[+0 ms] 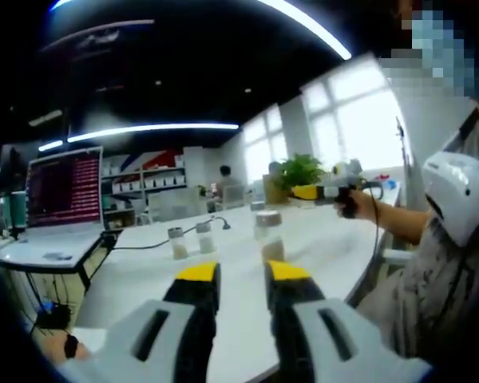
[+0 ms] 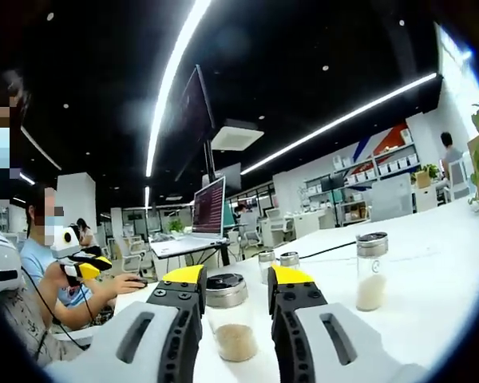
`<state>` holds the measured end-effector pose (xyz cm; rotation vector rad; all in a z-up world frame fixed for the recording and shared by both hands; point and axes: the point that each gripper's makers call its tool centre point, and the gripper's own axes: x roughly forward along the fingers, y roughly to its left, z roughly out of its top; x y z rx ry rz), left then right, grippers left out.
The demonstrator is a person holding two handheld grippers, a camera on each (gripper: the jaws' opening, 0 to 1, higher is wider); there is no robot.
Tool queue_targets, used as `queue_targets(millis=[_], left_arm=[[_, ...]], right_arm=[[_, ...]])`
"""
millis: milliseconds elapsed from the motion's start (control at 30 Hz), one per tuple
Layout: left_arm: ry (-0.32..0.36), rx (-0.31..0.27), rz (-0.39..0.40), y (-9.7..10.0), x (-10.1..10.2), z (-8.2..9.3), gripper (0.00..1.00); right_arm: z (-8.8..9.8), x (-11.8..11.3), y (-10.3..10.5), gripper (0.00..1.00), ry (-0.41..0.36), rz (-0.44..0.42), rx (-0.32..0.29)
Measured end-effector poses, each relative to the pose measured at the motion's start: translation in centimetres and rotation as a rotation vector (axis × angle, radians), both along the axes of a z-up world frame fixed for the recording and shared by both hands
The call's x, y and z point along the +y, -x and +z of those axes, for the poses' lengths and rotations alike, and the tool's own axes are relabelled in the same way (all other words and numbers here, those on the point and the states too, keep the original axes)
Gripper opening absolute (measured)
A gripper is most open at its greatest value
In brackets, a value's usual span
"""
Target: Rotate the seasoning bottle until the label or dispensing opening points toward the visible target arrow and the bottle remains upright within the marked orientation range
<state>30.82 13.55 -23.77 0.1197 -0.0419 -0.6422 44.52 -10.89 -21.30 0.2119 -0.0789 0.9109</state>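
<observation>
On a white table (image 2: 439,263), a seasoning bottle (image 2: 227,315) with a metal lid and pale powder stands upright between the jaws of my right gripper (image 2: 235,278). The jaws are open, with a gap beside the bottle. A second bottle (image 2: 371,271) stands to the right, and two more (image 2: 276,260) stand farther off. In the left gripper view, my left gripper (image 1: 241,275) is open with nothing between its jaws. Ahead of it stand a tall bottle (image 1: 269,235) and two smaller ones (image 1: 190,239). The right gripper (image 1: 335,190) appears farther back, held in a hand.
An open laptop (image 1: 64,191) sits on a side desk at the left, with a cable running across the table (image 1: 319,255). A potted plant (image 1: 297,171) stands at the far end. A person sits close on the right, and another sits beyond the left gripper (image 2: 84,267).
</observation>
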Motion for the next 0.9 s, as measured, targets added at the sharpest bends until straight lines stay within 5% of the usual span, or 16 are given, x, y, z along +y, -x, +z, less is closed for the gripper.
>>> queue_targets(millis=[900], left_arm=[[0.027,-0.017,-0.021,-0.7,0.5,0.7,0.24]], right_arm=[[-0.7,-7.2,2.7,0.29,0.039,-0.252,-0.047]])
